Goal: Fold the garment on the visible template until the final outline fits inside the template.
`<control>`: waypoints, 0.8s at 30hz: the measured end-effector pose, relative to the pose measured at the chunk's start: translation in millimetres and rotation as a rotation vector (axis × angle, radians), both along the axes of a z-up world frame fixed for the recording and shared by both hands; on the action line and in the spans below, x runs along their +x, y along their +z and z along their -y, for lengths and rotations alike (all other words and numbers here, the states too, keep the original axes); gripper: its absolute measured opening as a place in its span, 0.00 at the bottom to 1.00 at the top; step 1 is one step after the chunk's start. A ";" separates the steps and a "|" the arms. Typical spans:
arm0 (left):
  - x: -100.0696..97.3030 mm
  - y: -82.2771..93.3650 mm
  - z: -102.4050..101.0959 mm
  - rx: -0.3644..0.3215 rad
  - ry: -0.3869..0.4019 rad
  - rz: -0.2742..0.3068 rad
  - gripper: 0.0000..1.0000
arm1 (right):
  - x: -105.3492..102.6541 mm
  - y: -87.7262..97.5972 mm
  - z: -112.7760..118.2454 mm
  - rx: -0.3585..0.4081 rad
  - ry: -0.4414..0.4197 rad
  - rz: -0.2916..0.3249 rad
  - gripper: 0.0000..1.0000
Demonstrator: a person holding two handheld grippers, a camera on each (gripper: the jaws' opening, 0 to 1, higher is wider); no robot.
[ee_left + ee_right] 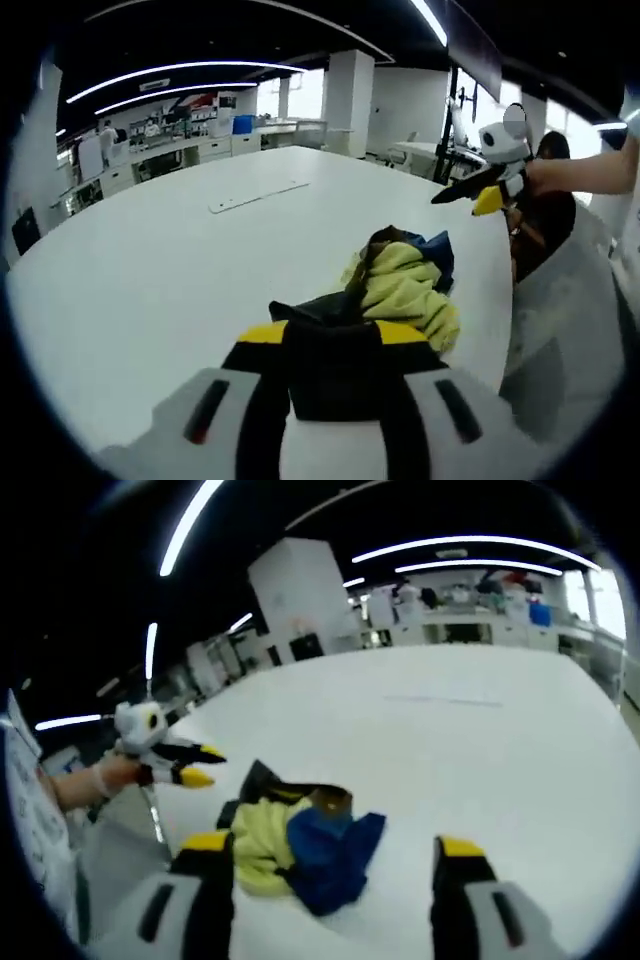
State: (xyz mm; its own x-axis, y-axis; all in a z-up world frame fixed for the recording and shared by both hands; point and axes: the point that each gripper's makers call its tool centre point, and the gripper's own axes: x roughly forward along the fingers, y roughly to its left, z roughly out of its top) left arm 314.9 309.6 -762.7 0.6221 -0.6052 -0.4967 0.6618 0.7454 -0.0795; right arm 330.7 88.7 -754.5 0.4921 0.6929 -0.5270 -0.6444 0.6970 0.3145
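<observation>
White counter [150, 270] in an open-plan lab carries the garment [400, 285], crumpled near its edge with folding not begun; left hand-held gripper [335, 345] looks clenched, right hand-held gripper [335, 855] spread wide, empty.

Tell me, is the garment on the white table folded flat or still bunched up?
Bunched up: the garment lies in a crumpled heap of yellow, blue and dark folds on the table.

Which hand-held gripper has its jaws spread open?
The right hand-held gripper: its yellow-tipped jaws stand wide apart near the crumpled garment. The left hand-held gripper looks shut.
</observation>
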 end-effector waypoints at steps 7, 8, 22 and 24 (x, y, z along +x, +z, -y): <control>14.5 -6.5 16.1 0.022 -0.045 0.002 0.26 | 10.9 -16.6 -14.6 0.025 0.008 -0.094 0.49; 17.8 -9.7 16.9 0.030 -0.060 0.005 0.25 | 11.8 -22.2 -16.8 0.016 0.011 -0.111 0.50; 25.4 -36.0 32.5 0.125 -0.149 -0.013 0.19 | 3.4 -51.2 -26.5 -0.002 0.046 -0.237 0.20; 25.7 -38.1 34.1 0.131 -0.157 -0.015 0.18 | 0.5 -50.9 -27.9 0.003 0.048 -0.248 0.15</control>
